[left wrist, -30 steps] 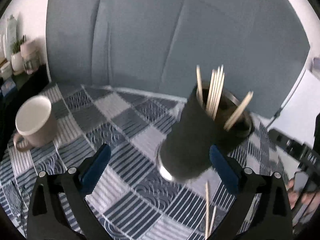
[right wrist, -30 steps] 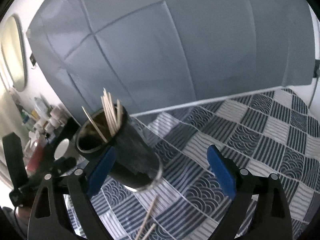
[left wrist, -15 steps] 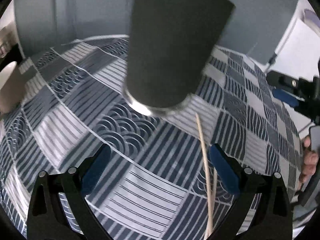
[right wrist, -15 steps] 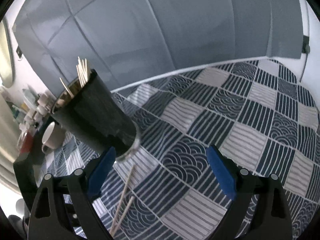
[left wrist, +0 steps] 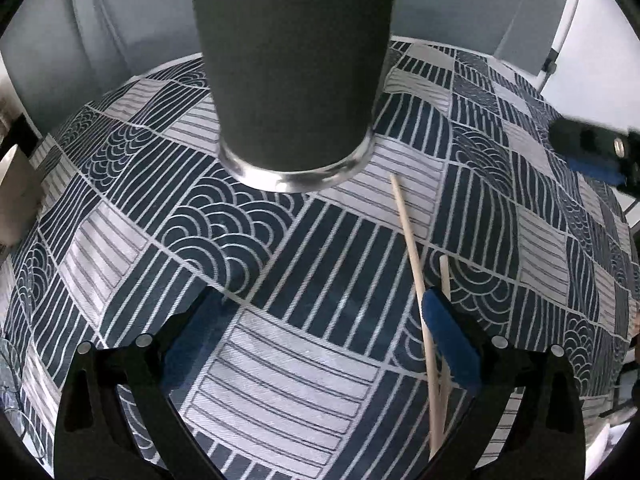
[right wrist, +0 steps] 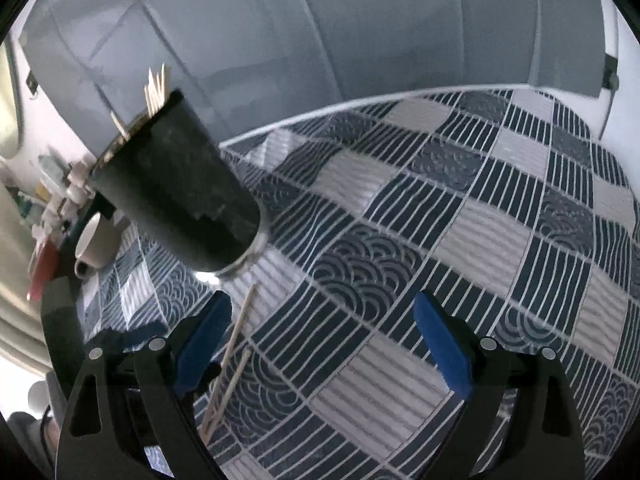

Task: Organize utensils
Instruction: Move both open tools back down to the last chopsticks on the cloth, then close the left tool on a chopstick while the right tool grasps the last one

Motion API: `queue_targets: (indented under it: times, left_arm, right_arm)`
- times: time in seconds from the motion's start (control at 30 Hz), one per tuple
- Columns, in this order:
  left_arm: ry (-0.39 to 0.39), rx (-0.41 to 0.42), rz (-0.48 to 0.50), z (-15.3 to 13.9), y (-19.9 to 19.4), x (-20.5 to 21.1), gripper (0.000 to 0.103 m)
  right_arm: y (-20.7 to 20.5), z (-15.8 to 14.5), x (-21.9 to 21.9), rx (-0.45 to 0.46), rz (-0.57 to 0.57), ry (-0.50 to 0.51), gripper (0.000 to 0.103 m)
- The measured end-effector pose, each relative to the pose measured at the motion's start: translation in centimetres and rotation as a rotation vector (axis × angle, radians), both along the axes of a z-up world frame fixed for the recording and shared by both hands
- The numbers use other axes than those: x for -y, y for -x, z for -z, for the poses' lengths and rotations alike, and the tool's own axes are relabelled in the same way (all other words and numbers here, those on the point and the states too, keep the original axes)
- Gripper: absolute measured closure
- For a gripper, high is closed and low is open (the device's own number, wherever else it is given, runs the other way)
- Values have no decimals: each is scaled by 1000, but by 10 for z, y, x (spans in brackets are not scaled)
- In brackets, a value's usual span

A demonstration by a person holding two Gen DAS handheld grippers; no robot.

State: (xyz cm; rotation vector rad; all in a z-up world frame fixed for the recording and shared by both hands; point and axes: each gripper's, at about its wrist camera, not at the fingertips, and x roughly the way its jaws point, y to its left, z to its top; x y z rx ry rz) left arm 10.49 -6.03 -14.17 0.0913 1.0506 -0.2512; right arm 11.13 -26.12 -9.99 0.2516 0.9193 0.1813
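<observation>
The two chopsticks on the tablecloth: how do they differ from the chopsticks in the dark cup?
The two chopsticks on the tablecloth lie flat, loose, beside the cup. The chopsticks in the dark cup stand nearly upright, only their tips above the rim of the cup. Both groups are thin, pale wooden sticks.

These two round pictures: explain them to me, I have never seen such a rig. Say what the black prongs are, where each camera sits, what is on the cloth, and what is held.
Each picture comes from a camera mounted on a hand-held gripper, looking forward along its two fingers. The black prongs with blue pads are those fingers. The left gripper and the right gripper are both open and hold nothing. On the checked tablecloth stands a dark cup with wooden sticks poking out of its top. Two more loose sticks lie on the cloth in front of the cup. A pale mug sits farther off to the left.
</observation>
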Motion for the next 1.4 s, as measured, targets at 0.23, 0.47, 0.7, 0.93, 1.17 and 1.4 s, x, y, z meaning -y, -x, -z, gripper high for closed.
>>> queue_targets:
  times: [0.23, 0.47, 0.7, 0.93, 1.17, 1.4]
  left_arm:
    - [-55, -13, -26, 2, 2, -23, 5]
    - [51, -1, -26, -5, 12, -32, 6]
    - [42, -31, 56, 0, 11, -5, 6]
    - [-73, -45, 47, 4, 4, 3, 5]
    - [-70, -51, -18, 3, 6, -36, 8]
    - [-59, -19, -33, -6, 18, -66, 39]
  right_arm:
    - [12, 18, -28, -43, -75, 52, 15]
    - [13, 17, -30, -41, -80, 38, 15]
    - [13, 18, -18, -61, -31, 27, 15]
    - [19, 22, -15, -87, -16, 45, 15]
    - [20, 26, -32, -208, 13, 104, 15]
    - [26, 31, -88, -288, -82, 188, 15]
